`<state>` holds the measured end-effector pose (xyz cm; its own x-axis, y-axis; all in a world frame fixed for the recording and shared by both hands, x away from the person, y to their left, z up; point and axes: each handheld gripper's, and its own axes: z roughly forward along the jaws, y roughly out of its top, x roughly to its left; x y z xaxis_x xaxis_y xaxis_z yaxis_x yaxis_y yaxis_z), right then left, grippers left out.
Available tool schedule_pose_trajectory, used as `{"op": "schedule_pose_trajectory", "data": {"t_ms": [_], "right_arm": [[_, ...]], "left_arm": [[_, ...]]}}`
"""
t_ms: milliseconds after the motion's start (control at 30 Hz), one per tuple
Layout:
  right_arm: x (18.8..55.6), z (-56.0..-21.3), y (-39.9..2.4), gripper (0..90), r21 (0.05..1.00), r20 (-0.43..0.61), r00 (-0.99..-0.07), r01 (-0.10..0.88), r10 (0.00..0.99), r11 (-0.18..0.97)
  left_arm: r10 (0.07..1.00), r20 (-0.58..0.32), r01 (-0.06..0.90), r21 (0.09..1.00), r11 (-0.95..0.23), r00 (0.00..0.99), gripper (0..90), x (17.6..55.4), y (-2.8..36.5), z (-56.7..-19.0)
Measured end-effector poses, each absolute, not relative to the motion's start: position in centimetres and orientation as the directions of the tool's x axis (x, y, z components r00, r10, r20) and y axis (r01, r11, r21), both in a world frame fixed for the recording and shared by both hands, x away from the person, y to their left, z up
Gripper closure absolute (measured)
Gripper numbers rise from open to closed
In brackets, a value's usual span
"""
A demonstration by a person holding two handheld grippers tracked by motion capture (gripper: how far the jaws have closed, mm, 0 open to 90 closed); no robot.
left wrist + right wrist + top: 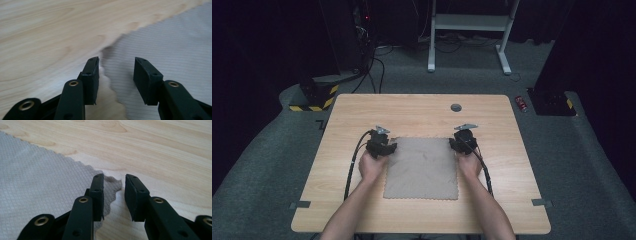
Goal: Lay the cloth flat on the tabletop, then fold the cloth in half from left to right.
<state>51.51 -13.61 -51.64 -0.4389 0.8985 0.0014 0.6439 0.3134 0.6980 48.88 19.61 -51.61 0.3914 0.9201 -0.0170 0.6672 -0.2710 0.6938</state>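
A grey cloth (pixel 422 167) with scalloped edges lies flat on the wooden table (pixel 422 112). My left gripper (pixel 390 144) sits at its far left corner and my right gripper (pixel 455 143) at its far right corner. In the left gripper view the left gripper (pixel 116 60) is open, and the cloth (pixel 170 50) reaches into the gap with its corner slightly lifted, clear of both pads. In the right gripper view the right gripper (pixel 115 176) is open too. There the cloth (pixel 37 175) ends in a curled corner between the jaws, with no pad pressing on it.
A round grommet (pixel 456 107) is set in the table behind the cloth. Tape patches (pixel 300 204) mark the near corners. On the carpet beyond stand a white desk frame (pixel 469 22), a yellow-and-black striped base (pixel 314 97) and a small red can (pixel 522 103).
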Motion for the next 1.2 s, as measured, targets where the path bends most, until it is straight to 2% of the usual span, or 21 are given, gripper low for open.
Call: {"op": "schedule_pose_trajectory", "data": {"t_ms": [133, 200, 333, 467, 633, 833, 1200], "right_arm": [[50.4, -50.9, -13.6, 67.9, 0.720, 0.008, -0.463, 0.618, 0.886, 0.316], [49.0, -50.5, -13.2, 67.7, 0.739, 0.030, -0.516, 0.588, 0.856, 0.328], [45.9, -50.6, -12.0, 65.2, 0.731, 0.005, -0.614, 0.541, 0.789, 0.416], [43.8, -51.1, -11.3, 62.3, 0.720, -0.021, -0.655, 0.514, 0.756, 0.466], [43.0, -51.9, -11.7, 60.2, 0.709, -0.026, -0.662, 0.516, 0.749, 0.481], [42.7, -52.1, -12.9, 58.0, 0.723, -0.023, -0.670, 0.501, 0.742, 0.475], [42.5, -52.3, -13.1, 55.3, 0.734, -0.021, -0.655, 0.502, 0.755, 0.456]], "left_arm": [[0.934, -0.047, 0.678, 0.701, -0.222, 0.354, 53.0, 48.7, 20.5, -51.0], [0.922, -0.063, 0.659, 0.718, -0.224, 0.382, 52.2, 47.5, 20.4, -50.5], [0.887, -0.072, 0.638, 0.721, -0.269, 0.456, 48.2, 45.1, 19.2, -50.6], [0.867, -0.061, 0.630, 0.712, -0.310, 0.495, 46.5, 43.3, 18.3, -51.6], [0.850, 0.001, 0.592, 0.717, -0.367, 0.527, 45.2, 42.1, 18.1, -52.0], [0.841, 0.006, 0.540, 0.764, -0.353, 0.542, 44.8, 41.5, 18.8, -52.7], [0.856, -0.005, 0.559, 0.759, -0.333, 0.516, 40.4, 41.4, 18.8, -52.7]]}}
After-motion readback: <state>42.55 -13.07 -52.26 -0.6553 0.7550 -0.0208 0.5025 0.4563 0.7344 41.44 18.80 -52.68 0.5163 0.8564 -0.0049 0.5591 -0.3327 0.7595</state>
